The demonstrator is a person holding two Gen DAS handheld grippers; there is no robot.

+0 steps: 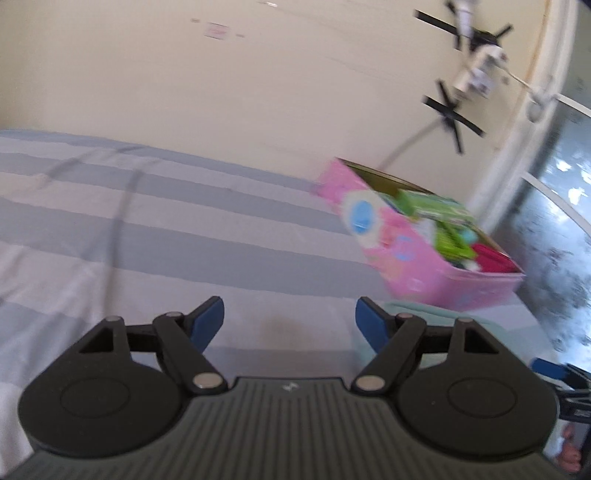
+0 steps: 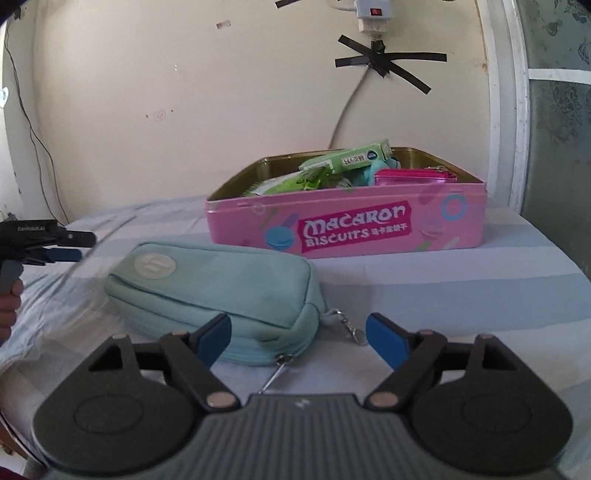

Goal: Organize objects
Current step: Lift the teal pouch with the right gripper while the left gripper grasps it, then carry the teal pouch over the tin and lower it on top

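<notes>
A pink "Macaron Biscuits" tin (image 2: 345,221) sits lidless on a bed covered by a grey-and-white striped sheet (image 2: 443,291), close to the cream wall (image 2: 184,92). Inside the tin lie a green carton (image 2: 351,157) propped across the top, a crumpled green wrapper (image 2: 295,182) to the carton's left, and a shiny magenta pouch (image 2: 413,176) toward the tin's right end. Just in front of the tin, apart from it, a mint-green zip pouch (image 2: 218,291) lies flat on the sheet, its metal clip and zipper pull (image 2: 351,328) trailing off its right end. The right claw (image 2: 299,338) hovers over the near end of that pouch with its blue pads spread wide; its left pad (image 2: 216,339) overlaps the pouch's near corner in the view, though whether it touches cannot be told, and nothing is gripped. The left claw (image 1: 290,325), seen from its own blurred camera, is likewise released and empty above bare sheet, with the tin (image 1: 417,251) off to its right. From the right wrist view the left claw (image 2: 55,243) appears well to the left of the tin, held in a person's hand (image 2: 9,302). On the wall above the tin, black tape crosses (image 2: 384,62) fasten a grey cable beneath a white plug adapter (image 2: 373,14).
</notes>
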